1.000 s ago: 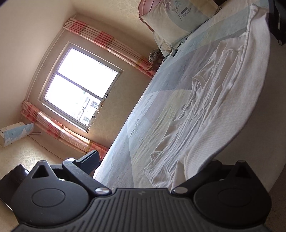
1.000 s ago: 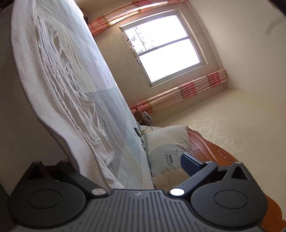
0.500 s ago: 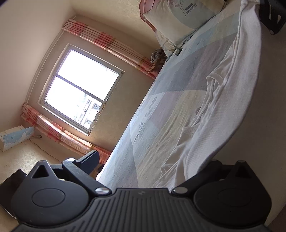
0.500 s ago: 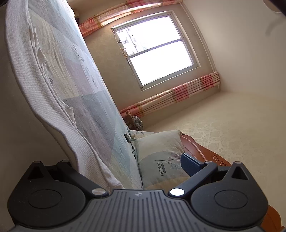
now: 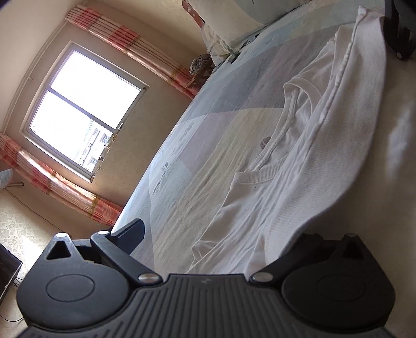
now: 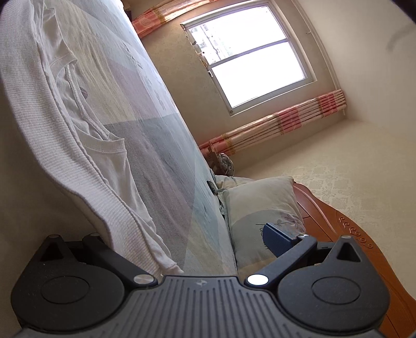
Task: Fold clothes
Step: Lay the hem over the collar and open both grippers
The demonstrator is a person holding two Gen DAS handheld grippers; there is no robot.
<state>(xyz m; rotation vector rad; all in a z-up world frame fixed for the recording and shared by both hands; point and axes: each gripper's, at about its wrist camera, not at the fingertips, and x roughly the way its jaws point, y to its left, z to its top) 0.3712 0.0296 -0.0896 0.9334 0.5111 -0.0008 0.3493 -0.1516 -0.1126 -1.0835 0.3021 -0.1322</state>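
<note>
Left wrist view, room: window [image 5: 83,109] at left between two bands of pink-striped curtain [image 5: 130,41], beige wall, patterned pale floor at the lower left corner.
Left wrist view, surface: bed sheet [image 5: 208,156] in pale blue, grey and yellowish blocks fills the middle; a pillow [image 5: 234,15] lies at the top by the wooden headboard.
Left wrist view, garment: white T-shirt [image 5: 299,187] lies on the sheet at right, ribbed neckline toward the window, one edge lifted off the bed.
Left gripper [image 5: 218,249]: fingers spread wide; the right finger is hidden under the shirt's lifted edge, so whether it pinches the cloth cannot be told.
Far corner: part of the other black gripper shows at top right, beside the shirt's far end.
Right wrist view, garment: the T-shirt [image 6: 78,135] runs down the left side, its edge raised off the bed.
Right wrist view, surface: sheet [image 6: 161,145] in the middle, pillow [image 6: 260,205] and carved headboard [image 6: 351,228] lower right.
Right wrist view, room: window [image 6: 249,52] above a striped curtain [image 6: 280,124].
Right gripper [image 6: 192,249]: fingers wide apart; left finger hidden beneath the cloth, grip cannot be told.
Containers: none visible.
</note>
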